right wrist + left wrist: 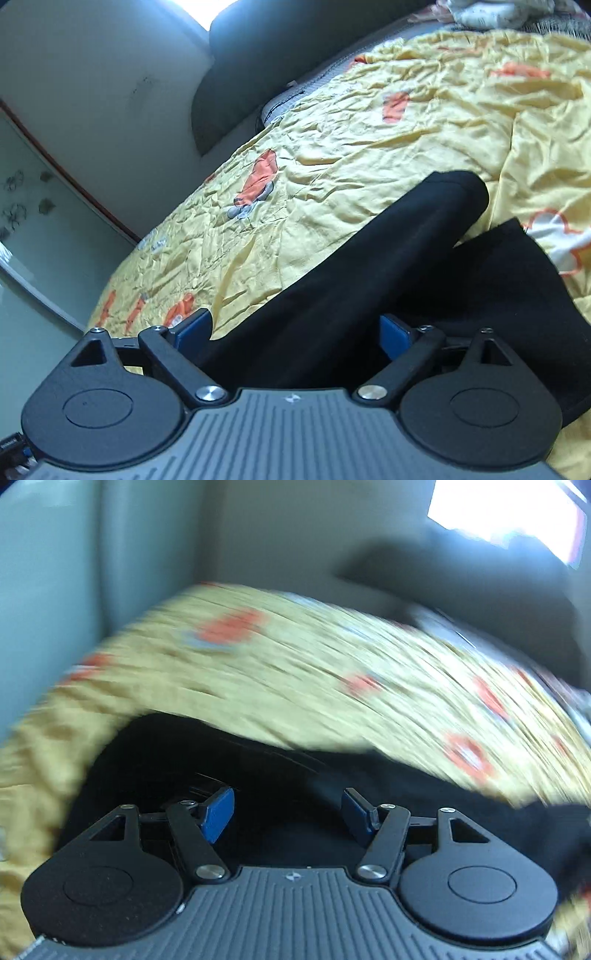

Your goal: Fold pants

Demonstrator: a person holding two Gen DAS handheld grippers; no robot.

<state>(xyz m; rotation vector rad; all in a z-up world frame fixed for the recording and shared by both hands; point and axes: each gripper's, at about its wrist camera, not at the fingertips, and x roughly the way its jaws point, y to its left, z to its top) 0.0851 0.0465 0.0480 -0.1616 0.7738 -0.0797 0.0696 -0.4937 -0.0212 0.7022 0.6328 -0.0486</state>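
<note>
Pants [369,288] black, folded edge on yellow bedsheet [369,140], open room around

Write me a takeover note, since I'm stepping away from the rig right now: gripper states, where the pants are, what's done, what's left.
Left gripper: open, low over the black pants, nothing between the blue pads; its view is motion-blurred.
Right gripper: open wide, with the pants lying between the pads but not pinched.
Pants: on the yellow patterned bedsheet, two dark sections running away from the right gripper with a gap between them at the far end.
Done: pants laid on the bed; how far the fold has got I cannot tell.
Left: regrip, complete the fold, smooth it.
</note>
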